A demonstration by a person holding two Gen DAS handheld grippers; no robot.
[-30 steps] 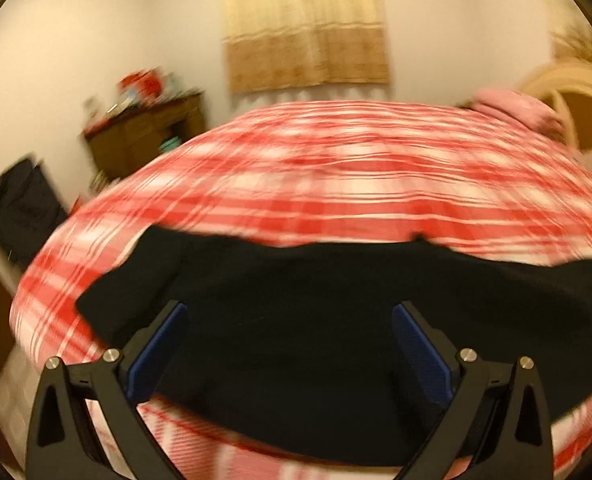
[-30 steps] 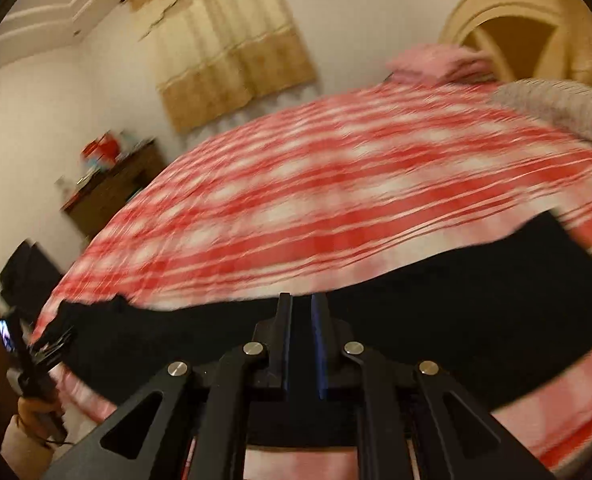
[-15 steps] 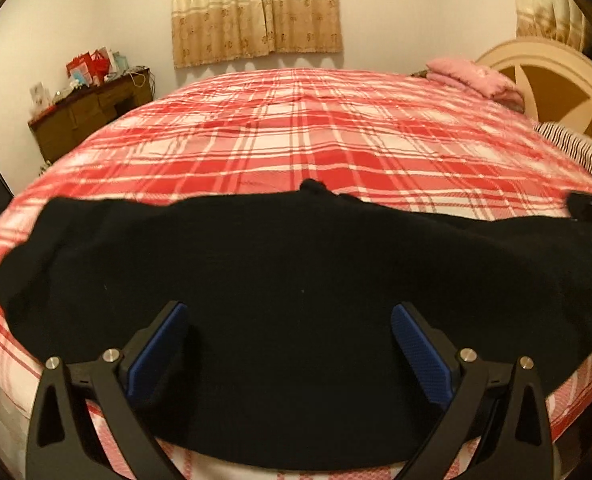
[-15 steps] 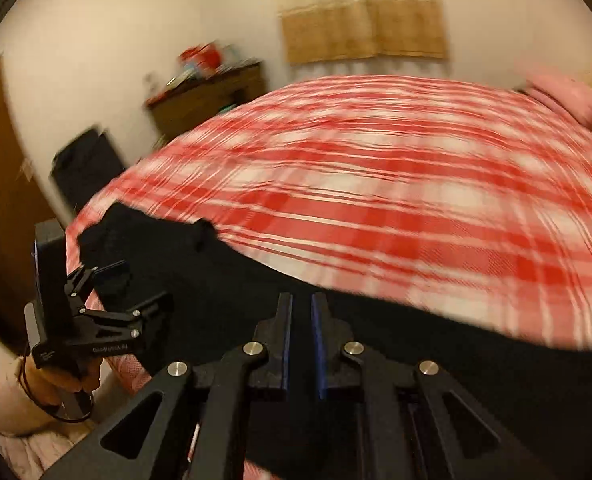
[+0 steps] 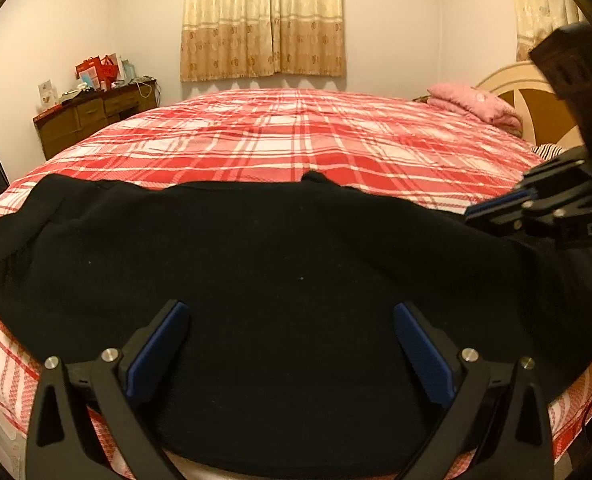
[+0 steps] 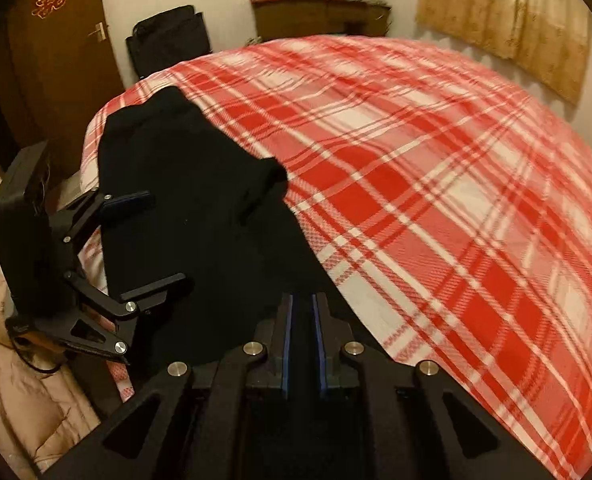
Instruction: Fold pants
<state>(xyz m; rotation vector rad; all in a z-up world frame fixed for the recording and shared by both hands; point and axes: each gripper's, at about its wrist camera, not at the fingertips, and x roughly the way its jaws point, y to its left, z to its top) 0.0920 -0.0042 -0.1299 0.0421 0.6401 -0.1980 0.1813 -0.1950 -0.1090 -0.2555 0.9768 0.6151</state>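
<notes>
right claw [image 6: 301, 312] swung across pants [image 6: 200, 208].

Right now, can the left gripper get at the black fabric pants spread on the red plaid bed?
Probably yes. The left gripper hangs open right over the black fabric pants, with nothing between its blue pads and the cloth. The shut right gripper is off at the other end, clear of its path.

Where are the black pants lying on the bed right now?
The black pants stretch along the near edge of the red plaid bedspread, directly under the open left tongs. In the right wrist view they run toward the bed's far left corner.
</notes>
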